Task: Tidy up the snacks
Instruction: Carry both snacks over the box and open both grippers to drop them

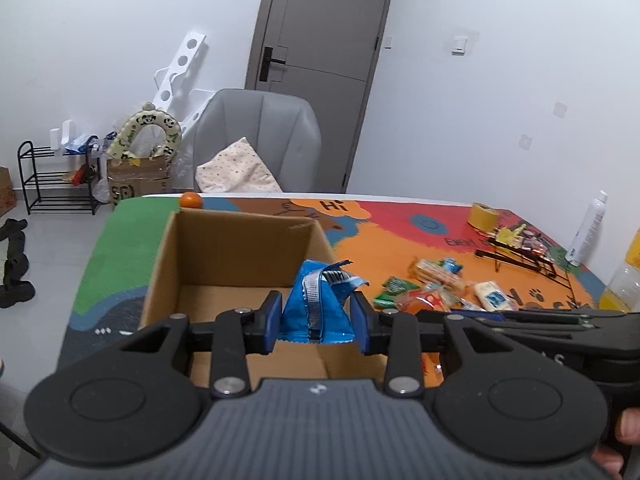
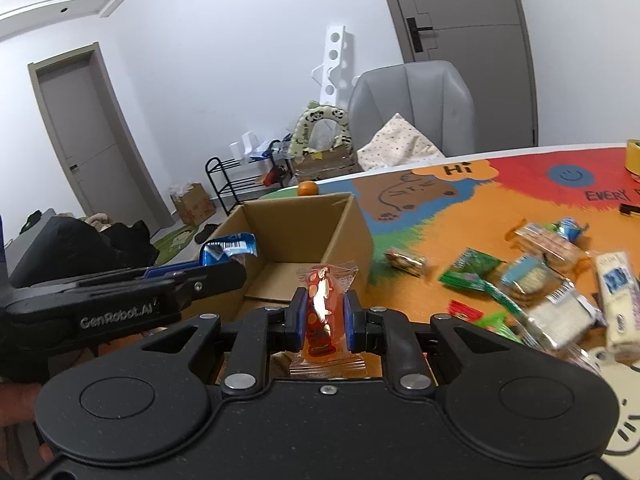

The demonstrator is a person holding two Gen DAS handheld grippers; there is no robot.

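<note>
I have a crumpled blue snack packet [image 1: 316, 308] pinched in my left claw [image 1: 316, 316], its blue pads pressing both sides, held over the near edge of the open cardboard box [image 1: 240, 256]. My right claw [image 2: 325, 314] is clamped on a small orange-red wrapped sweet [image 2: 322, 312], standing upright between the pads, just short of the same box. The box sits on the colourful counter [image 1: 400, 240], and what I can see of its floor is bare. A small orange [image 1: 190, 200] lies beyond its far corner. To the right, the loose snacks [image 2: 532, 280] lie scattered on the counter, with a yellow tape roll [image 1: 483, 216] farther back.
</note>
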